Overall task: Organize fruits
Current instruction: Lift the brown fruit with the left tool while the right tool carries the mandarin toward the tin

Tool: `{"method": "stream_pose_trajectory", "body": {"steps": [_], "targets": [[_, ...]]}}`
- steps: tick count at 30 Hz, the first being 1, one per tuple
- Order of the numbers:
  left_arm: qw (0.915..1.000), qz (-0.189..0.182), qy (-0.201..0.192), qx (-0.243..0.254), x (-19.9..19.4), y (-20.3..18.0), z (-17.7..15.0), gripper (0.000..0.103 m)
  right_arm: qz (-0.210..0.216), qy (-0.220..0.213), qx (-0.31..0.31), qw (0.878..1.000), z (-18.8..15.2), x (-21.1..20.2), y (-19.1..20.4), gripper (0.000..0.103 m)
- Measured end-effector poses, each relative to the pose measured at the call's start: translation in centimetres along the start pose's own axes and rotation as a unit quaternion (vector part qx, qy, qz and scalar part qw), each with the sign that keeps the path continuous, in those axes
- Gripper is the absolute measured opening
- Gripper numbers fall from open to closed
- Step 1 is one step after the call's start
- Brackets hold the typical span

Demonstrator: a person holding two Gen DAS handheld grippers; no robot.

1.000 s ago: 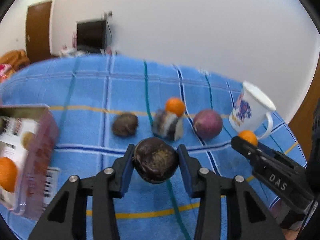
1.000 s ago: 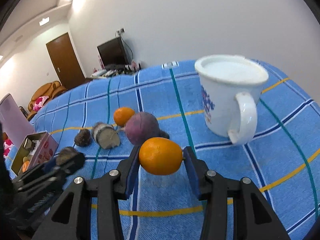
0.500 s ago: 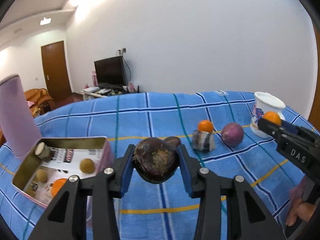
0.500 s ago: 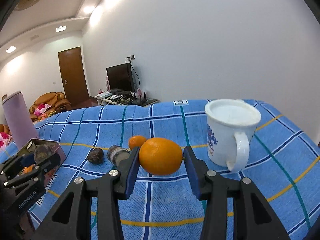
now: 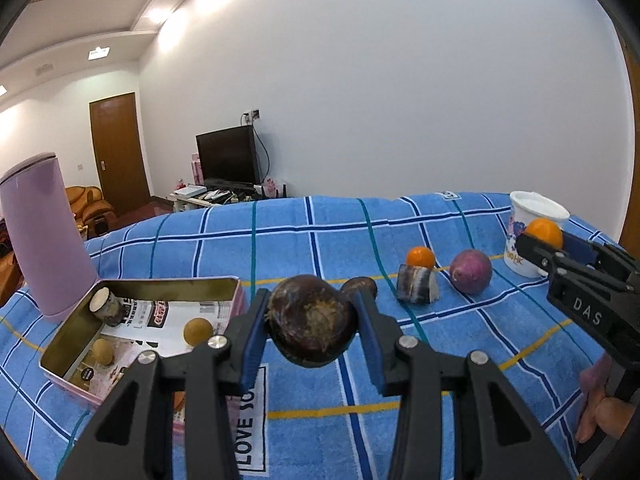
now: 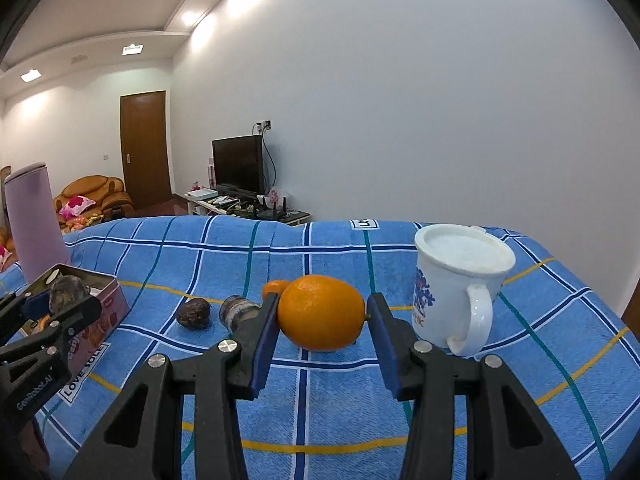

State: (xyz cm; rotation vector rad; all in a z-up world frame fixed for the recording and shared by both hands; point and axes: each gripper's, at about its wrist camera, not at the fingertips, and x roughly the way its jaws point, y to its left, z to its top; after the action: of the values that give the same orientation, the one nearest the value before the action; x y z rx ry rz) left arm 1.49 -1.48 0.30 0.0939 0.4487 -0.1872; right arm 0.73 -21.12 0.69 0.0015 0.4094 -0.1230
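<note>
1. Dark brown and rough-skinned, the round fruit (image 5: 312, 326) sits squeezed between the blue pads of our left gripper (image 5: 312, 340), held clear above the blue checked cloth (image 5: 280, 248), dead centre in the left wrist view.
2. Our right gripper (image 6: 322, 320) clamps the orange fruit (image 6: 322, 312) the same way, pads pressing its two ends, and it too hangs above the cloth.
3. From the left gripper, the open tin (image 5: 132, 312) lies at about nine o'clock, just beside the claw. Inside it we see two small tan balls, a stubby brown piece and printed paper.
4. A tall lilac container (image 5: 42, 236) stands upright behind the tin at ten o'clock, touching or nearly touching its far corner; we cannot tell which.
5. At one to two o'clock from the left gripper, a loose row lies on the cloth: a small dark fruit (image 5: 362, 286) partly hidden behind the held one, a cut grey-brown chunk (image 5: 416, 288) with a small orange (image 5: 420, 258) just behind it, then a purple round fruit (image 5: 470, 272).
6. The white mug (image 6: 456, 288) stands upright at two o'clock from the right gripper, handle towards us, near the held orange fruit but apart from it.
7. Fingers (image 5: 600, 416) of our hand show at the lower right edge of the left view, under the right gripper's body.
</note>
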Motion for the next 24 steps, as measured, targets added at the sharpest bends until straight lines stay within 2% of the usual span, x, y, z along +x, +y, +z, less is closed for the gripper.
{"method": "stream_pose_trajectory", "body": {"steps": [12, 24], "targets": [[0.9999, -0.006, 0.009, 0.006, -0.4, 0.7, -0.4, 0.044, -0.003, 0.046, 0.016, 0.999, -0.6, 0.6, 0.3, 0.046], [1.0, -0.003, 0.007, -0.002, -1.1, 2.5, -0.9, 0.044, 0.028, 0.059, 0.007, 0.998, -1.4, -0.7, 4.1, 0.046]]}}
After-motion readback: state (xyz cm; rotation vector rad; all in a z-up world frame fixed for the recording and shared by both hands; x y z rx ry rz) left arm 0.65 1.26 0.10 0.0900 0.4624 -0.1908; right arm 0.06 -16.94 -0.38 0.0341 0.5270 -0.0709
